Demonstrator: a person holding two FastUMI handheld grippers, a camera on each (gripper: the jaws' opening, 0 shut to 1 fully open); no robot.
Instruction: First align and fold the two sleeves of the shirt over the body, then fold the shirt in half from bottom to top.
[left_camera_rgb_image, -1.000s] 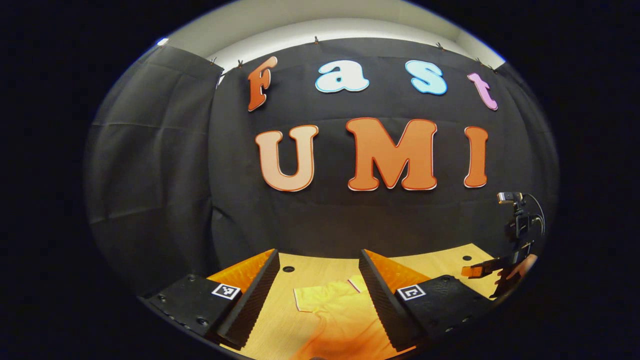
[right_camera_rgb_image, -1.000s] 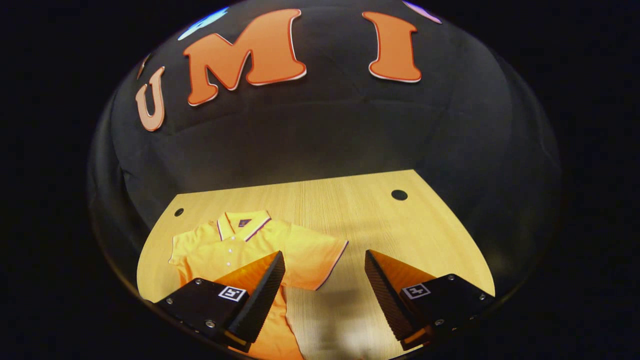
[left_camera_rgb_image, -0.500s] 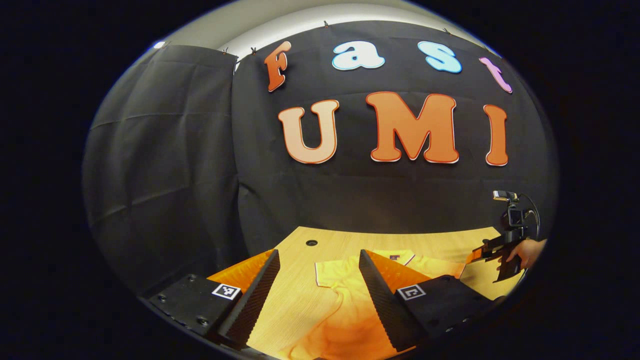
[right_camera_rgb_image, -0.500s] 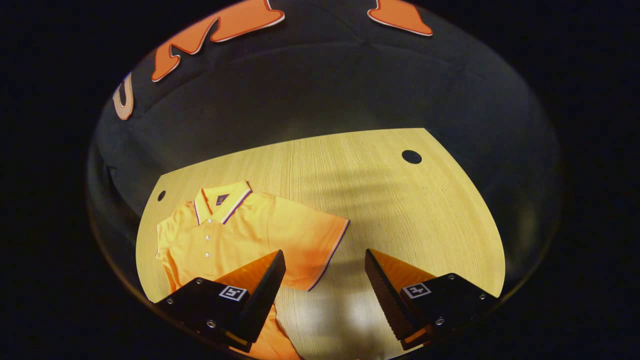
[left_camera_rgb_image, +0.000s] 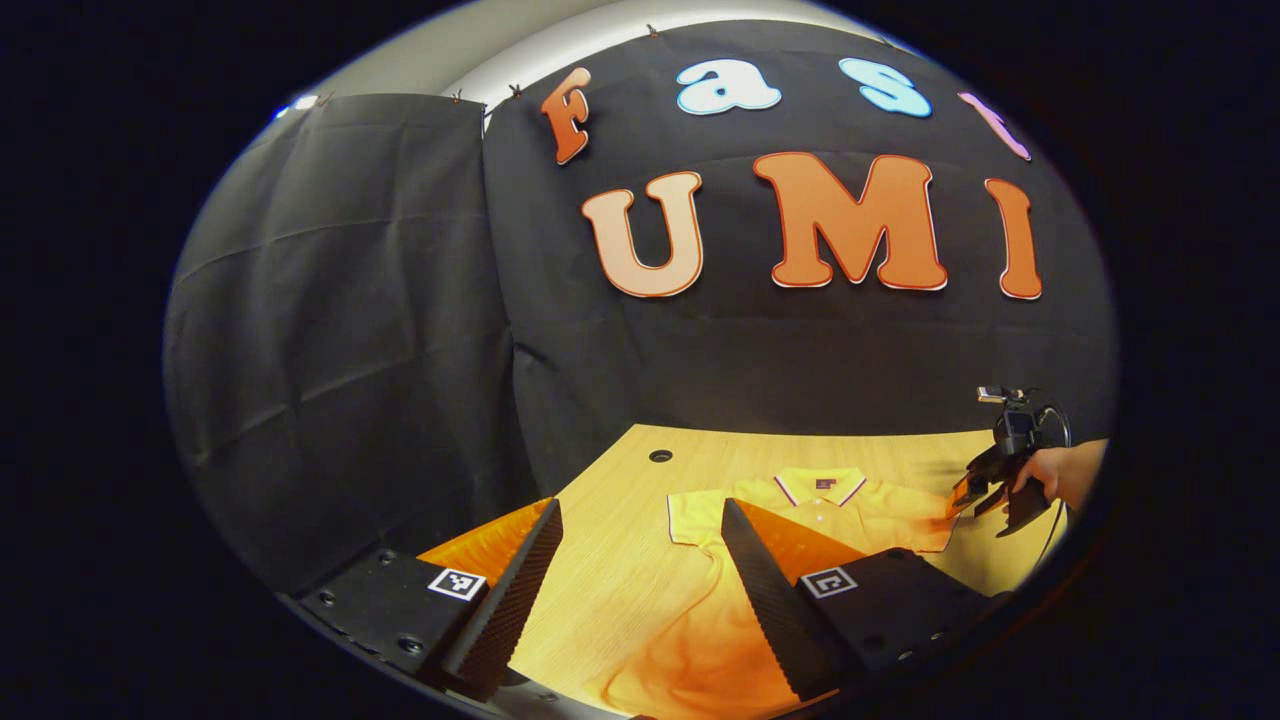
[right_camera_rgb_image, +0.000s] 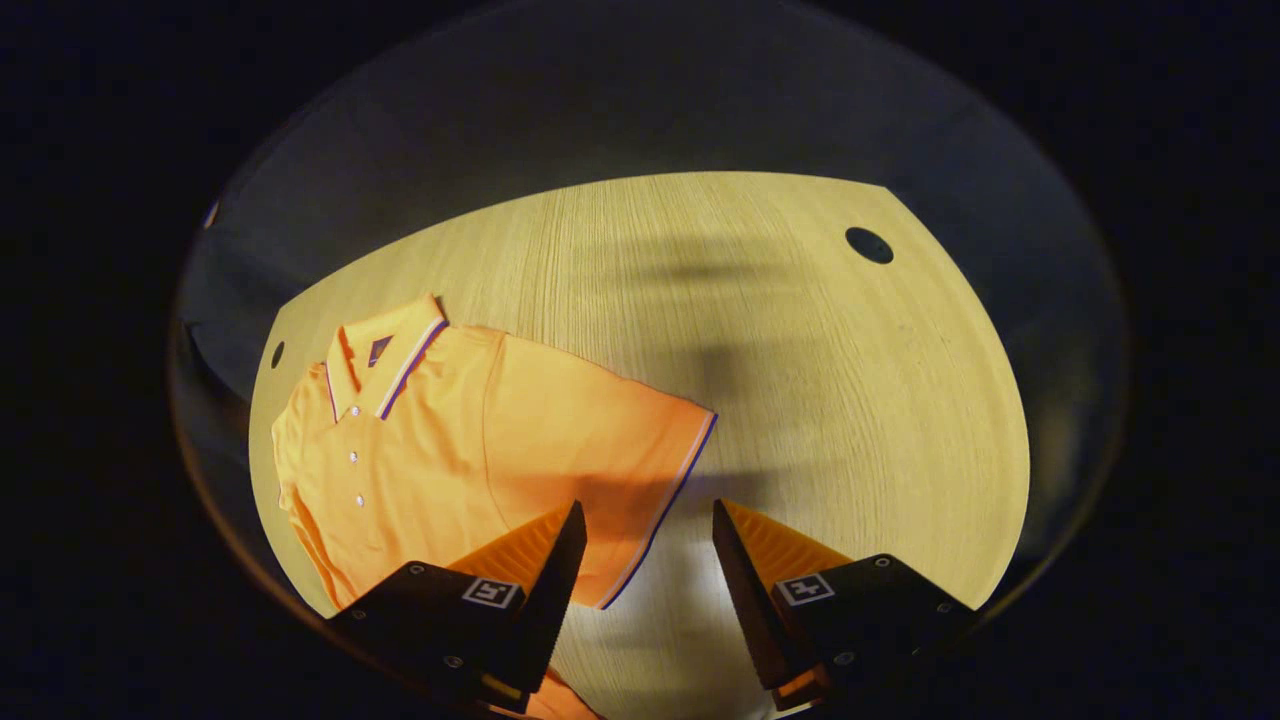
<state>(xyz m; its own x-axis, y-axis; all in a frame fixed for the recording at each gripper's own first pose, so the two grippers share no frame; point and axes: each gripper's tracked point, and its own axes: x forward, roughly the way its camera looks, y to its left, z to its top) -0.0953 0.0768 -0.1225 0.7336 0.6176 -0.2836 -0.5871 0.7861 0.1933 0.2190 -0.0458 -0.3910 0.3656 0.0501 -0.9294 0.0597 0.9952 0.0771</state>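
An orange polo shirt (right_camera_rgb_image: 430, 450) with a striped collar (right_camera_rgb_image: 385, 350) lies flat and face up on the wooden table (right_camera_rgb_image: 800, 380). Its right-hand sleeve (right_camera_rgb_image: 610, 440) is spread out sideways. My right gripper (right_camera_rgb_image: 645, 540) is open and hovers low, straddling that sleeve's striped hem. In the left gripper view the shirt (left_camera_rgb_image: 870, 510) lies ahead and to the right, its near sleeve (left_camera_rgb_image: 690, 520) just beyond my open left gripper (left_camera_rgb_image: 640, 560). Nothing sits between its fingers. Farther off, a hand (left_camera_rgb_image: 1065, 475) holds the right gripper (left_camera_rgb_image: 965, 495) at the shirt's far sleeve.
Round cable holes mark the tabletop's far corners (right_camera_rgb_image: 868, 245) (right_camera_rgb_image: 277, 353) (left_camera_rgb_image: 660, 456). Black cloth walls the booth behind and to the left. Bare wood (right_camera_rgb_image: 850, 450) stretches right of the shirt.
The right gripper has tipped down and come closer to the sleeve hem, its jaws a little narrower. The left gripper's view has swung, so the shirt now sits farther right.
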